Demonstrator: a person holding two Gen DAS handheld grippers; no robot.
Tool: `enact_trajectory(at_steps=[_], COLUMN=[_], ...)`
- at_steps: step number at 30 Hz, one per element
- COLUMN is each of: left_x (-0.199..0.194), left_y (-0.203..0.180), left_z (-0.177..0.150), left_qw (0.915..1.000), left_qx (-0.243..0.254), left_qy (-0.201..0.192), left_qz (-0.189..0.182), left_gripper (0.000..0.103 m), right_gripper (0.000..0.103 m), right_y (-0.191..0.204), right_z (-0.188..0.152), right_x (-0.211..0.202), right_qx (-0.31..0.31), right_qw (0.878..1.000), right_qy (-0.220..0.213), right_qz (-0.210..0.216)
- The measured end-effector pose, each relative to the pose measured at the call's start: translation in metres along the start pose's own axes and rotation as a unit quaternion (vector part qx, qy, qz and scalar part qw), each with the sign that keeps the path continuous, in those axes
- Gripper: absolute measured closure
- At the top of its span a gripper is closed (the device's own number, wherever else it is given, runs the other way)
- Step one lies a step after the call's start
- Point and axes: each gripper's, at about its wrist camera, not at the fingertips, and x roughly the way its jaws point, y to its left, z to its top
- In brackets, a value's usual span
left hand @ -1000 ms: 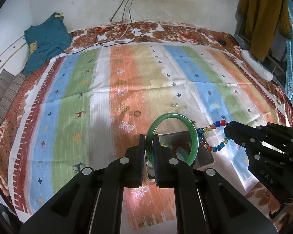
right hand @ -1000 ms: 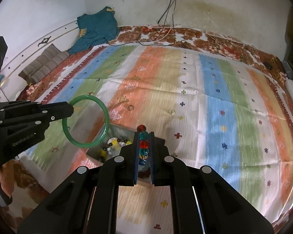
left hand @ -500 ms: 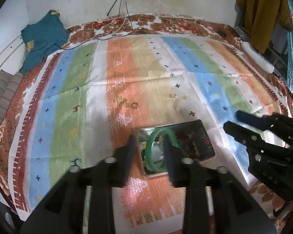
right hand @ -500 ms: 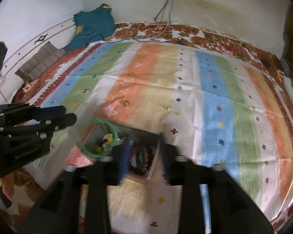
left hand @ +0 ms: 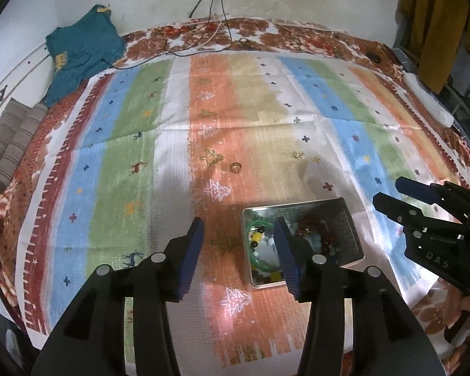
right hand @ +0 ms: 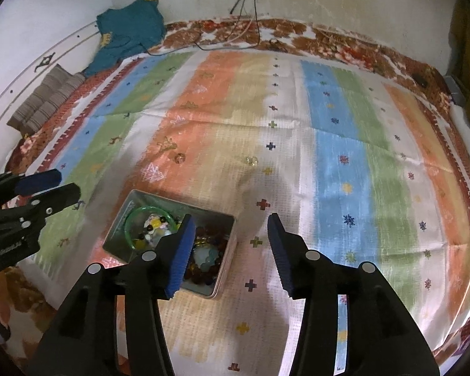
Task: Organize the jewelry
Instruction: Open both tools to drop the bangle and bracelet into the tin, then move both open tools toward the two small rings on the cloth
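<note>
Left tongs [left hand: 239, 239] gaping, nothing between the pads; the jaws have just been opening. Right tongs [right hand: 228, 238] same: spread wide, empty, jaws have just been opening too.

Metal tin [left hand: 344, 216] sits on the striped bedspread [left hand: 125, 156], just right of the left tongs' gap in the left wrist view; their right finger [left hand: 285, 250] overlaps the tin's middle and hides part of the contents. In the right wrist view the tin [right hand: 122, 216] lies low left, and the left finger [right hand: 180, 250] of the right tongs covers its near right part.

Inside the tin: green bangle [left hand: 261, 263] in the left half, lying round some yellow and dark beads [left hand: 256, 237]; dark red beaded bracelet [left hand: 310, 224] piled in the right half (individual strands hard to separate, blurred). Same contents from the right wrist: bangle [right hand: 131, 217], red beads [right hand: 203, 271].

Outside the tin, farther up the bedspread, two small loose pieces: a ring-like one [left hand: 235, 167] on the orange stripe, a pale glinting one [left hand: 298, 155] to its right, well apart from both tongs (too small to name exactly). Nothing lies between them and the tongs.

Far left: striped cushions [left hand: 9, 144], teal garment [left hand: 81, 53]. Cables [left hand: 216, 6] hang down the back wall. Mustard cloth [left hand: 435, 22] hangs far right.
</note>
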Motion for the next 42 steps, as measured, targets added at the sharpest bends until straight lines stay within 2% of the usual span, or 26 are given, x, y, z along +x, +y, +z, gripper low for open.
enact_trajectory(at_steps=[2,10,25,42], left_x=[0.002,0.015,0.044,0.087], left_y=[0.002,0.007,0.006,0.003], left_z=[0.002,0.017,0.040,0.060], left_qw=[1.0000,1.0000,0.9994,0.9980], left_qx=[-0.005,-0.003,0.020,0.029], left_qy=[0.001,0.001,0.020,0.056], left_qz=[-0.002,0.007,0.017,0.010], left_gripper=[0.050,0.039,0.035,0.035], right_gripper=[0.052,0.042,0.036,0.036], right_y=[-0.002,-0.006,-0.015,-0.022], right_z=[0.003,0.016,0.042,0.056], right_x=[0.005,0.014,0.043,0.083], right_qx=[0.002,0.000,0.005,0.002], right_qw=[1.000,1.000,1.000,0.998], right_qy=[0.003,0.004,0.022,0.060], right_qz=[-0.001,-0.001,0.000,0.000])
